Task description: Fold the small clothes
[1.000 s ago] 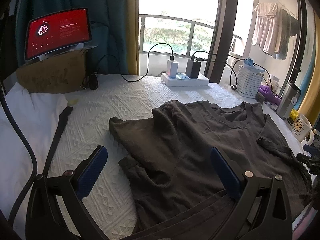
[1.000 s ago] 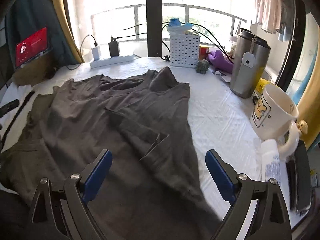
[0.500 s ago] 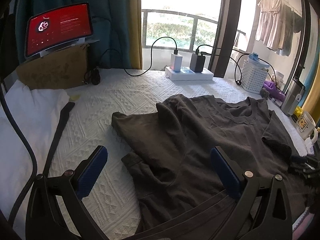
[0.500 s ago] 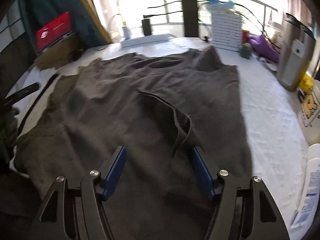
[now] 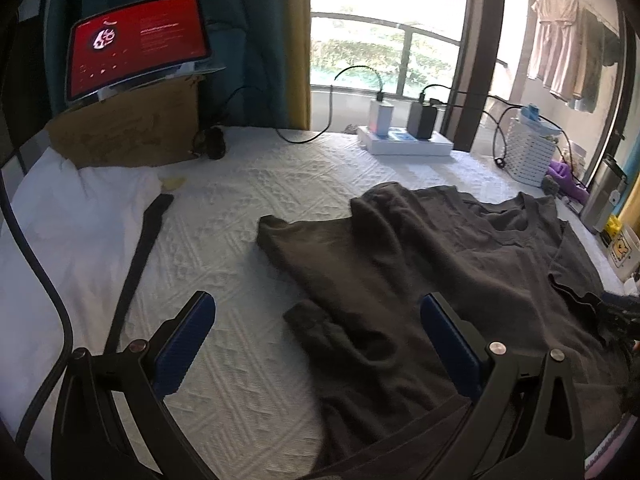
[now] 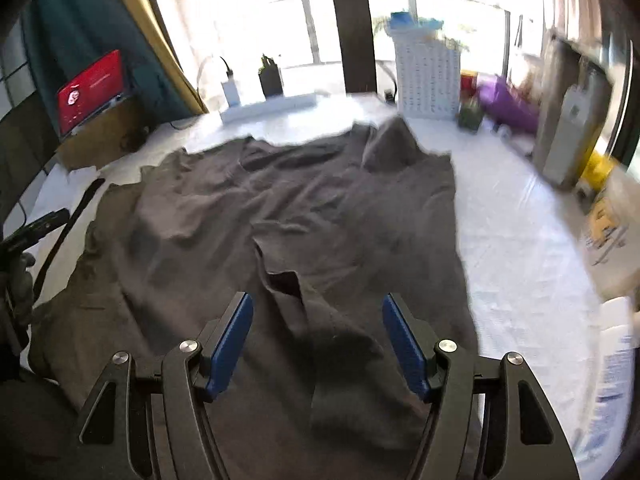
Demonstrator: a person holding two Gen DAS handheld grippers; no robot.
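Garment: a dark grey cotton T-shirt (image 5: 460, 272) is spread across the white quilted counter (image 5: 248, 216). The right gripper (image 6: 318, 336) is held released astride a raised fold at 12 o'clock, presumably for pinching; the left gripper (image 5: 316, 344) is released over the sleeve.

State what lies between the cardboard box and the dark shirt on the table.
Bare white textured cover, as the left wrist view shows; nothing sits on that stretch between the box and the shirt.

Red-screened tablet (image 5: 138, 42) — white basket (image 6: 428, 74)
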